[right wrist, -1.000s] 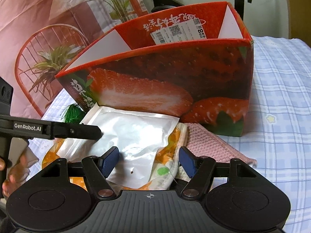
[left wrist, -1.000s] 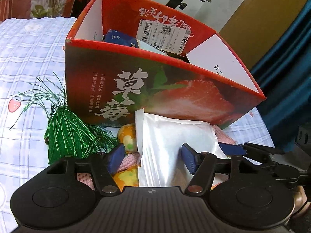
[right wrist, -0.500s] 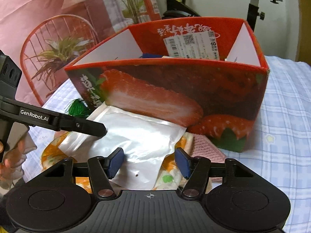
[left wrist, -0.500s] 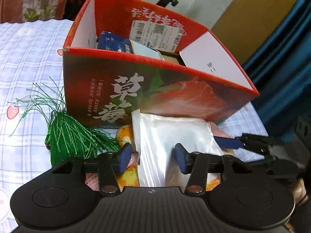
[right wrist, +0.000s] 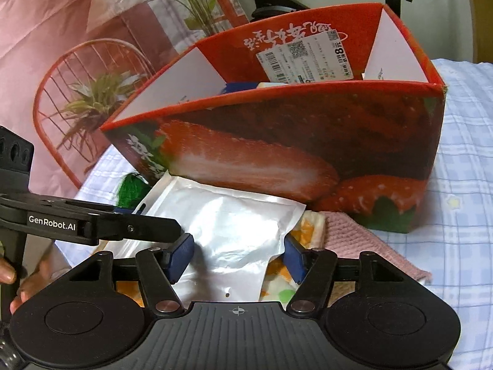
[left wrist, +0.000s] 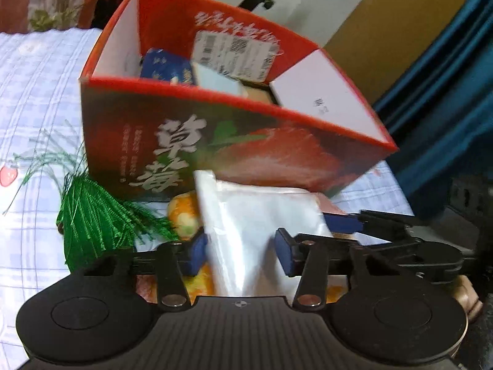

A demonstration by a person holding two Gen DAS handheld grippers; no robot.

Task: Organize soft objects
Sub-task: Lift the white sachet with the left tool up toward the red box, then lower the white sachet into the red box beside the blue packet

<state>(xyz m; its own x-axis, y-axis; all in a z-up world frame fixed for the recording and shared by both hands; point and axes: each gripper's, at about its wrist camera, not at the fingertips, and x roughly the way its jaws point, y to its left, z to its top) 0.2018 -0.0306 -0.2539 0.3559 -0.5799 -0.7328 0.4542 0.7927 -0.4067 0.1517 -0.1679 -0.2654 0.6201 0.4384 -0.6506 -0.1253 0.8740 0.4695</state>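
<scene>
With the white pouch [left wrist: 258, 215] lying before the strawberry box [left wrist: 234, 141], we let the closing left gripper [left wrist: 240, 251] pinch it, the right gripper [right wrist: 237, 254] half open astride it, then lift together.

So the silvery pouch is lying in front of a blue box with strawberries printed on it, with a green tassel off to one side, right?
Not quite: the box is red, not blue, as the left wrist view shows. The rest holds: the silvery pouch lies in front of it, strawberries are printed on its side, and the green tassel sits off to one side.
</scene>
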